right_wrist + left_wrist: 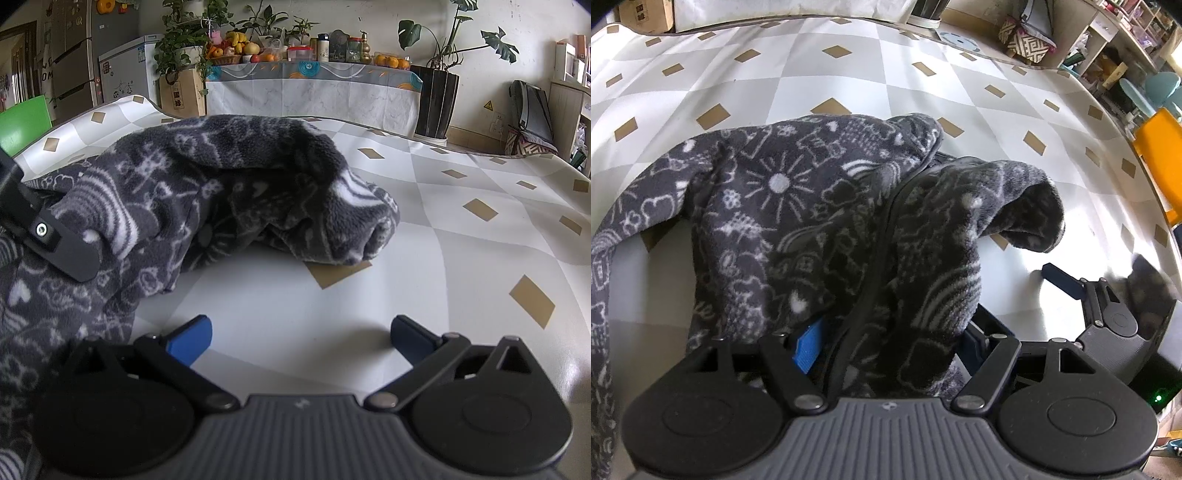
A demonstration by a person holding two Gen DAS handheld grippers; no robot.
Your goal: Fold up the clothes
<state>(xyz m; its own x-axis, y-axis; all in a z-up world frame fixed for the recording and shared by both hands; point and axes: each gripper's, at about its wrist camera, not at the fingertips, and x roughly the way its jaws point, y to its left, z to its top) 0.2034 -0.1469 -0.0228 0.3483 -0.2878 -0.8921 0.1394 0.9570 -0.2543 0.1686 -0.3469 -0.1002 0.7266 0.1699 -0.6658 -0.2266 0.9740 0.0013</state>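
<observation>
Now left gripper [890,339] jaws around fleece garment [812,206], right gripper [299,336] wide apart, empty

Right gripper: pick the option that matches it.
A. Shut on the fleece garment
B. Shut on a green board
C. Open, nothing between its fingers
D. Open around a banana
C. In the right wrist view the right gripper has its blue fingers spread wide over the bare checkered cloth, and the fleece garment lies off to its left.

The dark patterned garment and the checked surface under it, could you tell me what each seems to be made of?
Garment: apparently fleece or plush knit, matte; its nap is fuzzy and the folds are thick and soft. Checked surface: probably vinyl or oilcloth sheet, smooth and slightly glossy; it shows glare and ripples at its far edge.
</observation>
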